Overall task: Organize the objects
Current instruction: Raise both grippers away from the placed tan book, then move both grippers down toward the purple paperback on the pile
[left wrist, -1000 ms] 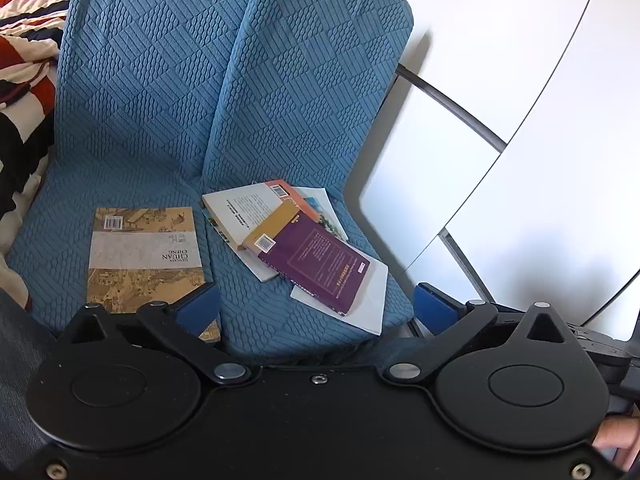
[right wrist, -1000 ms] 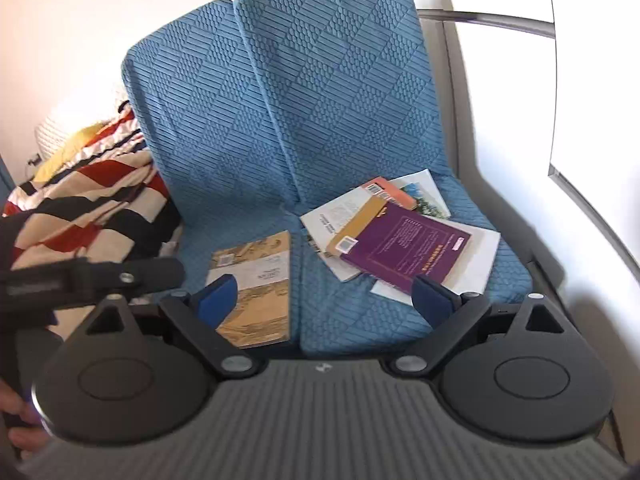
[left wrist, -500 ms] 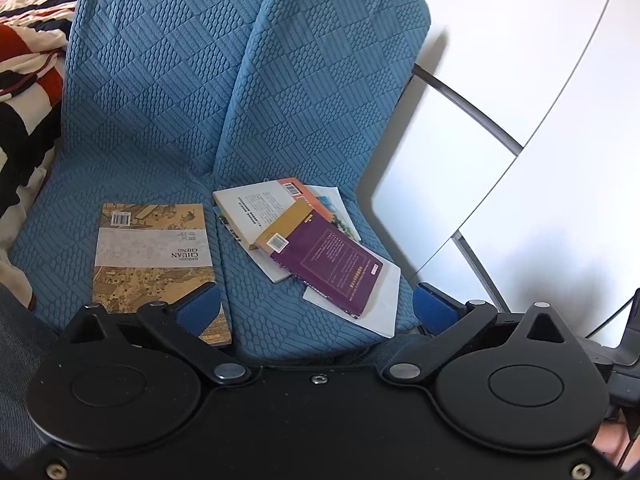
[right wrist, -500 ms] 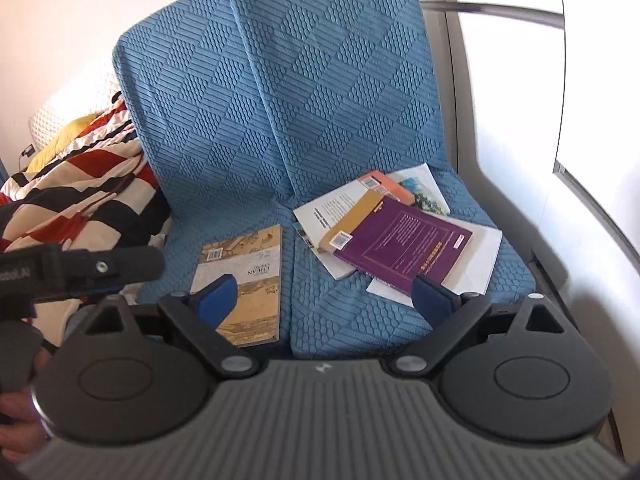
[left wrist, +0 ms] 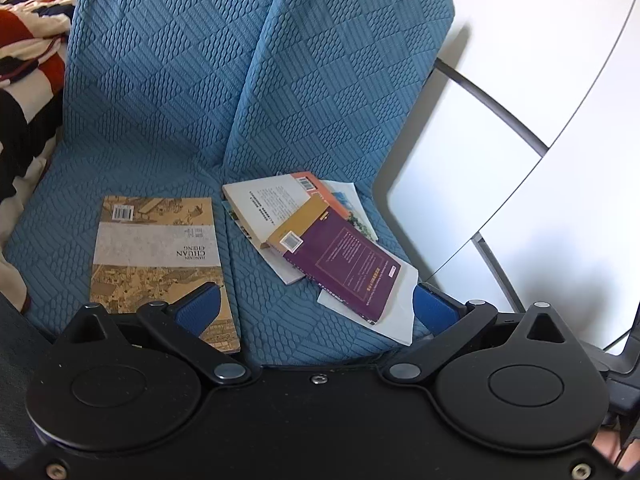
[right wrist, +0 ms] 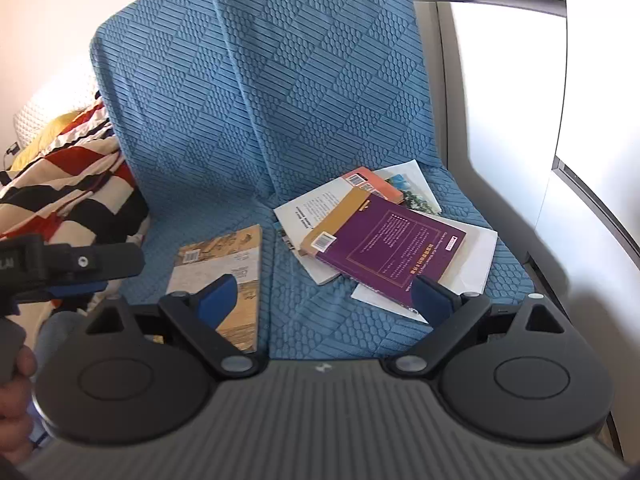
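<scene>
The blue seat cover (left wrist: 168, 92) is made of quilted, rough cloth; the purple paper book cover (right wrist: 390, 246) seems slightly glossy.

Home setting, likely a bedroom or living corner. A floor chair (left wrist: 256, 92) in blue quilted fabric, two padded sections side by side, stood against white cabinet panels (left wrist: 500, 80) with a dark curved bar. A striped red, black and cream blanket (right wrist: 68, 192) was heaped beside it (a yellow pillow behind). Loose books (right wrist: 384, 248) lay scattered on the seat. Daylight fell on the panels.
</scene>
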Available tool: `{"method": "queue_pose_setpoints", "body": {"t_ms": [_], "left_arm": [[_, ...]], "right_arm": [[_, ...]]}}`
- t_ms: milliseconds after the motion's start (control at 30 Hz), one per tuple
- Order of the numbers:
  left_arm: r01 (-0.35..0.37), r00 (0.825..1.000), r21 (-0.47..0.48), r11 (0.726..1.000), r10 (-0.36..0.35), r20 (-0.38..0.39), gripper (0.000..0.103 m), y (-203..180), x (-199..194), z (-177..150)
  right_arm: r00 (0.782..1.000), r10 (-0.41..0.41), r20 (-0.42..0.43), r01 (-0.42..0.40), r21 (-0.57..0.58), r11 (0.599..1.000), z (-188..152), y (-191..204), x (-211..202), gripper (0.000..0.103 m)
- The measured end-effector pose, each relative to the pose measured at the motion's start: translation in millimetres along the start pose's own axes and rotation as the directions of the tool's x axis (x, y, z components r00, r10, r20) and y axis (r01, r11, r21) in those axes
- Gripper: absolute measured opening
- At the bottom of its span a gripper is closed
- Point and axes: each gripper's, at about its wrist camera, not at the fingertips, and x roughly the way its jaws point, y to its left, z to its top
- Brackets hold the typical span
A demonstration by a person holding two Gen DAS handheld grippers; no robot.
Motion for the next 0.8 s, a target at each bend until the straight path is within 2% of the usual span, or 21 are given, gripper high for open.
{"method": "queue_pose_setpoints", "body": {"t_ms": [400,633,800], "left_arm": [[-0.024,0.999,-0.003,1.000,0.024,-0.023,0.102,-6.8,46.7,-2.6],[-0.030,0.999,0.005,1.000,0.030,-0.037,0.102,-11.3,79.8,-1.4],[-0.033,0.999,-0.048,0.998,0.031,-0.038,0.102,-9.2,105.0,1.6]], "right_arm": [[0.999,-0.040,0.023,0.039,0.066,0.997,-12.3,-39.3,37.0,0.095],[0.993,-0.094,0.077,0.089,0.073,0.993,-15.7,-58.8,57.5,0.095],[0.989,-0.087,0.122,0.074,0.109,0.991,-12.9,-70.1,75.7,0.095]]}}
